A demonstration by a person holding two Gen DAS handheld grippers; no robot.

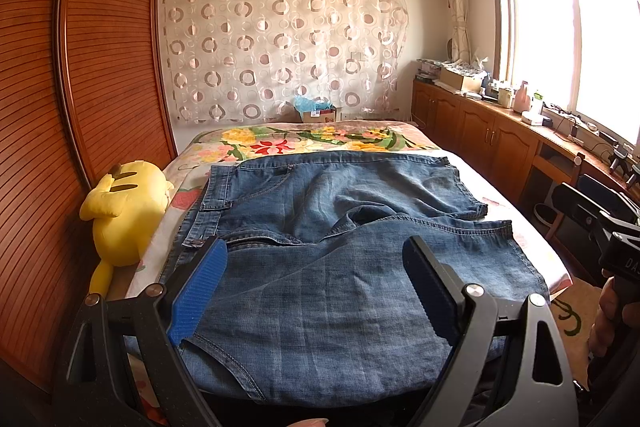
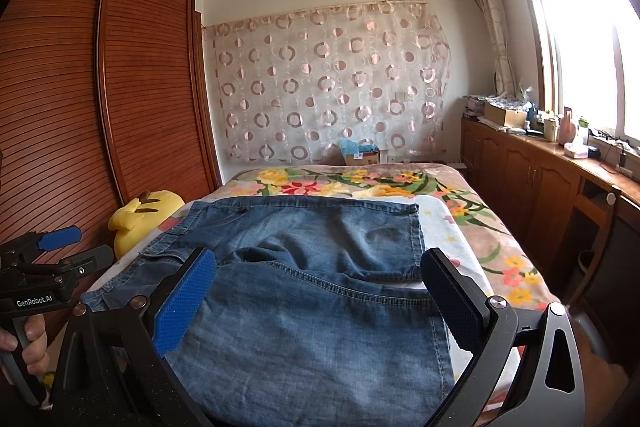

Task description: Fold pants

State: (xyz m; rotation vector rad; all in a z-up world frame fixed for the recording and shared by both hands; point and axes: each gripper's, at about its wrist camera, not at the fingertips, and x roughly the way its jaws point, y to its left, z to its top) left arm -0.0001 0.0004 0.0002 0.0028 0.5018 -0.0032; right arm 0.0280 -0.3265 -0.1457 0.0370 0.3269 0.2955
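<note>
Pants point(image 1: 320, 247) spread on bed point(image 2: 500, 247) | left tool point(image 1: 316, 291) released | right tool point(image 2: 316, 301) released

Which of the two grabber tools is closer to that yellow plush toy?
Left. The left gripper hangs over the jeans at their waistband side, near the yellow plush toy. The right gripper is farther right, toward the leg ends.

Bed point(image 2: 500, 247) surface right of the pants point(image 2: 304, 291) is open; plush toy point(image 1: 120, 203) and wardrobe point(image 1: 100, 67) block the left edge.
</note>
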